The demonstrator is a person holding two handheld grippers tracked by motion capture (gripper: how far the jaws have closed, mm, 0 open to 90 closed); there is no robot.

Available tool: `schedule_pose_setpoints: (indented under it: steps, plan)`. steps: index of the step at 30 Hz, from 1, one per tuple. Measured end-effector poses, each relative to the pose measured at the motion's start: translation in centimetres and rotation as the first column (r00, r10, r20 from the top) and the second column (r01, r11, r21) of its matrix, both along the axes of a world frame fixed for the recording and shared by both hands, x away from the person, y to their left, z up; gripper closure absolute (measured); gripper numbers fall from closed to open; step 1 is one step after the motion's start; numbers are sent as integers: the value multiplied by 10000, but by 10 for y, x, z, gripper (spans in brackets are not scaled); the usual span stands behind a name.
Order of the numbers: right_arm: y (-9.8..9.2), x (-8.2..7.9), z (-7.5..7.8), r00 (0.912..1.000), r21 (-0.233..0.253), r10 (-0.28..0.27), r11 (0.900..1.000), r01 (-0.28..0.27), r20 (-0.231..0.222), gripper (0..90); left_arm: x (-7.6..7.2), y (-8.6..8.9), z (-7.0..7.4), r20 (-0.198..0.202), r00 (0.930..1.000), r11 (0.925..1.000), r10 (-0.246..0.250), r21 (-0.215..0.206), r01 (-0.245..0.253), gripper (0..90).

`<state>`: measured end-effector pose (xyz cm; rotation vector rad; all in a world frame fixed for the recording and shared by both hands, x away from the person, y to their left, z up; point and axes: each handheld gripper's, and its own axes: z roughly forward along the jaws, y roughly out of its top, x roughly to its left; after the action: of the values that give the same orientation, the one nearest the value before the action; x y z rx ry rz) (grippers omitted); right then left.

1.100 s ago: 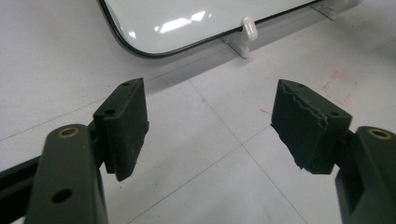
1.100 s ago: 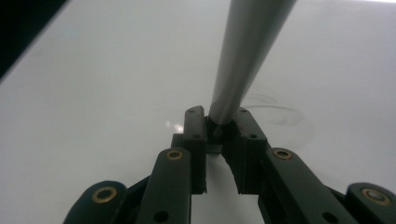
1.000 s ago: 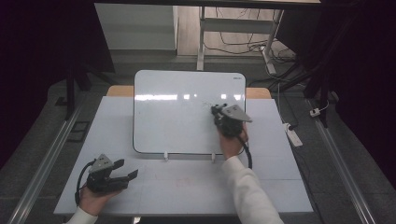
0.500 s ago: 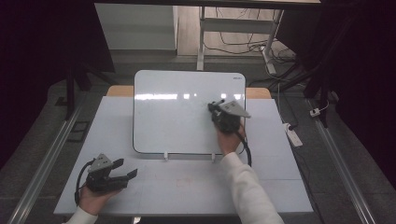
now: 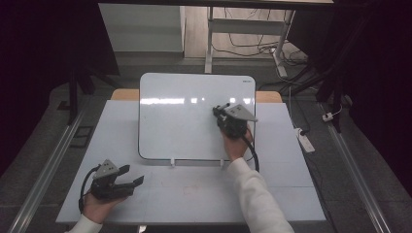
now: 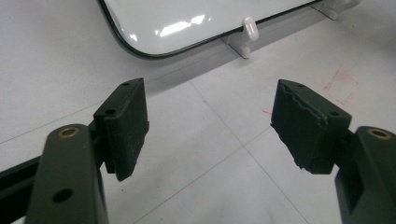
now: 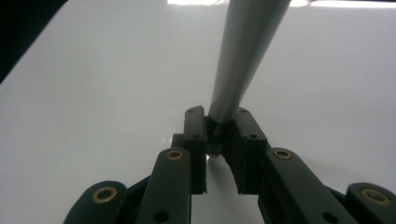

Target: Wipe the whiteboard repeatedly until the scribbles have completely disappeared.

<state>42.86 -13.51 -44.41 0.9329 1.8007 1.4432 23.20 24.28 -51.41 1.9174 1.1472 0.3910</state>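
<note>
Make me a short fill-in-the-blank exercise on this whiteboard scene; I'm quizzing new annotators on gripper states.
1. The right gripper is shut on a grey ____.
2. The left gripper rests on the table with its jaws ____.
3. In the high view, the right gripper is held over the ____, which stands propped on the table.
4. Near the left gripper's jaws, faint marks on the table are coloured ____.

Missing words: pen; open; whiteboard; red
</note>
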Motion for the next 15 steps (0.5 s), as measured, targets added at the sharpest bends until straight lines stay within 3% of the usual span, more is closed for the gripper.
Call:
schedule_pose_setpoints:
  steps: [2,3,6,7,8,12,13,15]
  plan:
    - [-6,5,3,9997,375,-177,9991,183,-151,779,-1,1,1,39,10000,10000,17,-36,-17,282]
    - [-1,2,2,9998,163,-187,9997,189,-92,779,0,1,1,41,10000,10000,18,-43,-18,282]
    - [21,-8,-6,9965,-549,829,9950,-832,-85,779,2,1,0,1,10000,10000,6,-57,-6,282]
    - [25,-9,-6,9965,-828,839,9931,-835,13,779,1,1,0,0,10000,10000,-10,-31,10,281]
    - [22,-6,-5,9963,-694,863,9938,-864,-33,779,1,1,0,16,10000,10000,-3,-18,4,281]
    - [7,8,7,10000,132,26,9999,-26,-16,779,-1,2,1,43,10000,10000,48,-84,-47,281]
    - [10,8,7,10000,57,-28,10000,29,-32,779,-1,2,1,50,10000,9999,51,-93,-51,282]
    - [21,5,4,9989,-144,473,9988,-474,-79,779,1,2,1,33,10000,10000,47,-63,-47,281]
